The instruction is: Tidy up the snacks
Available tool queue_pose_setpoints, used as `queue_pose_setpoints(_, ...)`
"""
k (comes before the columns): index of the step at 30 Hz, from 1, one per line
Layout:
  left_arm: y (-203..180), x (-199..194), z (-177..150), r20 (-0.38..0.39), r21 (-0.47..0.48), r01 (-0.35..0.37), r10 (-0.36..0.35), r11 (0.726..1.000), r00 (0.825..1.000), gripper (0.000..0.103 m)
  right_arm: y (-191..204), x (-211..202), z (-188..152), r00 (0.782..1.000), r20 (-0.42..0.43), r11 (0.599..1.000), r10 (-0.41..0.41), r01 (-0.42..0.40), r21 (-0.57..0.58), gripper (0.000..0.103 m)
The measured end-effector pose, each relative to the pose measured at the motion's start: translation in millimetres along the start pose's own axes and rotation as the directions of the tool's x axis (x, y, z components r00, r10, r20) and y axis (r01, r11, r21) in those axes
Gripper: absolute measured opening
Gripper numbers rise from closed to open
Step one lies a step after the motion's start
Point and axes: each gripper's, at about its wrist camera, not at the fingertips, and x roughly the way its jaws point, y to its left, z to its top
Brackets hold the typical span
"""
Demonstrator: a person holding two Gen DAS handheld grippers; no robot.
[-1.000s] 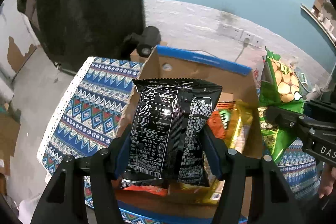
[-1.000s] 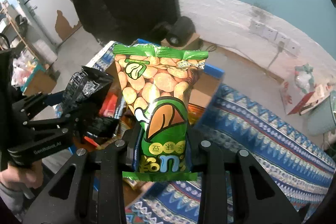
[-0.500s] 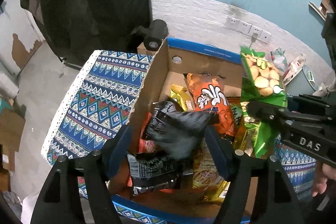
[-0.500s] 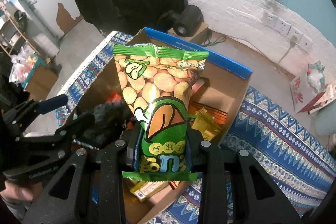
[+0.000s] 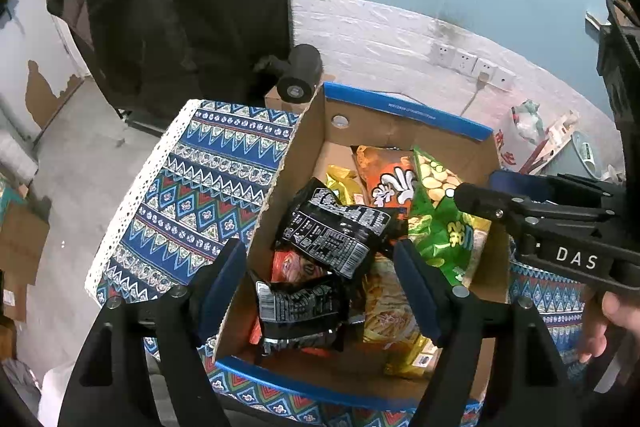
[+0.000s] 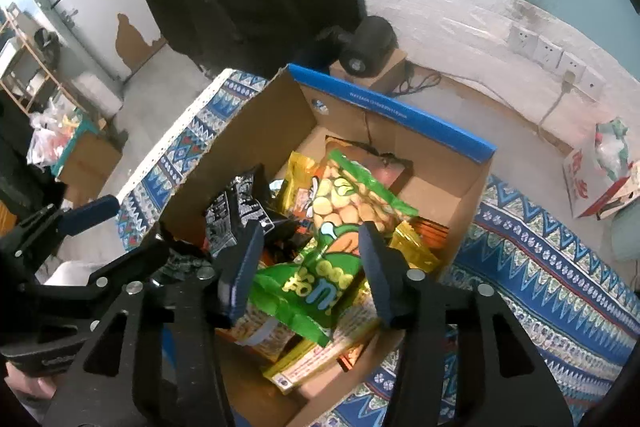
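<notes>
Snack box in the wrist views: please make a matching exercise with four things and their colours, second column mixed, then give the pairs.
Things:
1. peanut bag
2. top packet on the left pile
3. cardboard box rim
4. bag with white cartoon hand

Colours:
A. blue
B. orange
C. green
D. black with white print

Pairs: 1-C, 2-D, 3-A, 4-B

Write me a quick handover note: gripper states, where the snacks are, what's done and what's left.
Left gripper: jaws just opened, nothing between the pads; its black packet lies in the cardboard box.
Right gripper: jaws just opened; green peanut bag has dropped onto the pile in the box, pads clear of it.
Done: both packets boxed with the other snacks.
Left: no loose snacks in view on the patterned cloth; lift both grippers clear.
</notes>
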Motion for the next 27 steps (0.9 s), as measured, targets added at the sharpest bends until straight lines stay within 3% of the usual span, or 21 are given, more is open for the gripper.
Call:
queue_pose_setpoints(6,-8,-21,-1,0.023,0.021,0.034,-0.035,0.999,0.999,0.082,5,-25,-7,0.995,0.054,0.996,-0.089,0.09,-0.024,0.076)
queue_pose_setpoints(9,-13,-33,0,0.046,0.035,0.039,-0.04,0.999,0.998,0.087,7,-39,-12,0.991,0.072,0.993,-0.109,0.112,-0.029,0.078)
queue_pose_setpoints(27,-37,-74,-7,0.152,0.132,0.005,-0.026,0.991,0.988,0.093,-4,-103,-49,0.968,0.152,0.98,-0.198,0.201,-0.003,0.08)
